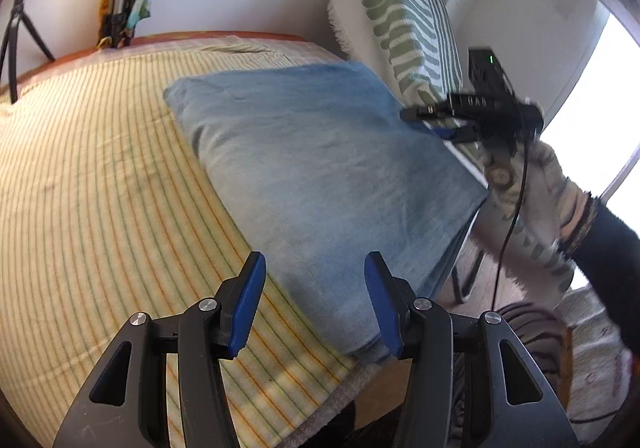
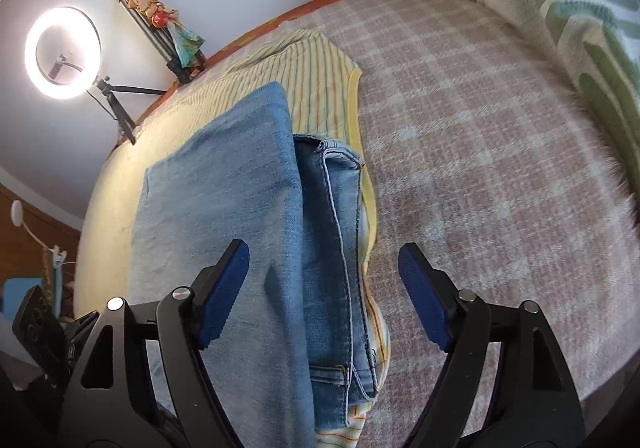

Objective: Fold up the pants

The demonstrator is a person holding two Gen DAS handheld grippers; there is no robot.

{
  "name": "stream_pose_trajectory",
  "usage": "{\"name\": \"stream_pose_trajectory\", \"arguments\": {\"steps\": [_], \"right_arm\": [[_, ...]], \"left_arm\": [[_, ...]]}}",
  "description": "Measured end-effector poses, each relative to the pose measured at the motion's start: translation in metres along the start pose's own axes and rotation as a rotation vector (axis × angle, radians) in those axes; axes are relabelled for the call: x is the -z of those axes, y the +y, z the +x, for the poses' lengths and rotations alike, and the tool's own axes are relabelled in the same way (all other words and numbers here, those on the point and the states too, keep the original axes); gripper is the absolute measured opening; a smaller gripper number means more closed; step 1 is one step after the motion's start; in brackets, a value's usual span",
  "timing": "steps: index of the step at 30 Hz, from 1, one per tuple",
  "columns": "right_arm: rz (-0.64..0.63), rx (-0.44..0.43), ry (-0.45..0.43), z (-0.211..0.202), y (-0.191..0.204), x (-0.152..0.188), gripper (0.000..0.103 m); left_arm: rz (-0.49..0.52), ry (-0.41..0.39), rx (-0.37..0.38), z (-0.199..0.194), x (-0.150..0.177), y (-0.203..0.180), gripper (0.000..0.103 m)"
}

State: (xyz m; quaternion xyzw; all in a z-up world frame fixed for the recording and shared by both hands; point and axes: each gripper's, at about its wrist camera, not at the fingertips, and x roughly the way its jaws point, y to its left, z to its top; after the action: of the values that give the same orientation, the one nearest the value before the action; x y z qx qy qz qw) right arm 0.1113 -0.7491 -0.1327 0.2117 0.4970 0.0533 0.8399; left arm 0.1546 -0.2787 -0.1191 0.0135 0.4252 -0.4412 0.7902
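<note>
The pants (image 2: 256,207), a pair of blue jeans, lie folded into a compact rectangle on the striped yellow sheet (image 1: 100,175) near the bed's edge, the plain denim panel laid over the part where the seams and stitched hems show along one side. I judge the fold is largely done, since the layers sit stacked and square. My right gripper (image 2: 324,296) hangs just above the bundle with its blue pads spread wide, nothing pinched between them; one pad is over the upper panel, the other out past the seamed edge, which I read as a fold let go of to rest. My left gripper (image 1: 316,304) hovers at the near corner of the denim, its fingers parted about halfway and empty, placed where it could press or straighten that corner. Beyond the sheet runs a pink checked blanket (image 2: 480,135), and a green-and-white striped throw (image 1: 400,15) is draped by the wall. A ring light (image 2: 62,53) glows behind the bed.
</note>
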Motion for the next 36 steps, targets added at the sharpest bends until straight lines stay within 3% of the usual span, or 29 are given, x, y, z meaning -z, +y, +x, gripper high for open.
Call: {"name": "stream_pose_trajectory", "arguments": {"steps": [6, 14, 19, 20, 21, 24, 32, 35, 36], "right_arm": [[-0.029, -0.066, -0.006, 0.013, -0.008, -0.002, 0.080], [-0.104, -0.116, -0.027, 0.028, 0.004, -0.002, 0.080], [-0.118, -0.125, -0.032, 0.032, 0.010, 0.001, 0.068], [-0.118, -0.129, -0.036, 0.032, 0.011, 0.002, 0.059], [-0.130, -0.134, -0.039, 0.032, 0.015, 0.002, 0.051], [-0.179, -0.102, -0.050, 0.030, 0.027, 0.004, 0.044], [-0.129, -0.129, -0.039, 0.037, 0.018, 0.000, 0.053], [-0.191, -0.062, -0.067, 0.036, 0.033, 0.004, 0.046], [-0.202, -0.037, -0.068, 0.034, 0.037, 0.004, 0.041]], "left_arm": [[-0.109, -0.011, 0.016, -0.003, -0.031, 0.021, 0.060], [-0.232, 0.042, 0.000, 0.034, -0.048, 0.052, 0.060], [-0.272, 0.078, 0.031, 0.055, -0.047, 0.057, 0.060], [-0.279, 0.076, 0.036, 0.058, -0.047, 0.056, 0.060], [-0.280, 0.068, 0.032, 0.059, -0.049, 0.056, 0.060], [-0.272, 0.068, 0.034, 0.064, -0.053, 0.052, 0.059], [-0.247, 0.060, 0.036, 0.071, -0.057, 0.050, 0.058], [-0.236, 0.045, 0.018, 0.074, -0.059, 0.046, 0.057], [-0.232, 0.036, 0.013, 0.075, -0.060, 0.043, 0.050]]}}
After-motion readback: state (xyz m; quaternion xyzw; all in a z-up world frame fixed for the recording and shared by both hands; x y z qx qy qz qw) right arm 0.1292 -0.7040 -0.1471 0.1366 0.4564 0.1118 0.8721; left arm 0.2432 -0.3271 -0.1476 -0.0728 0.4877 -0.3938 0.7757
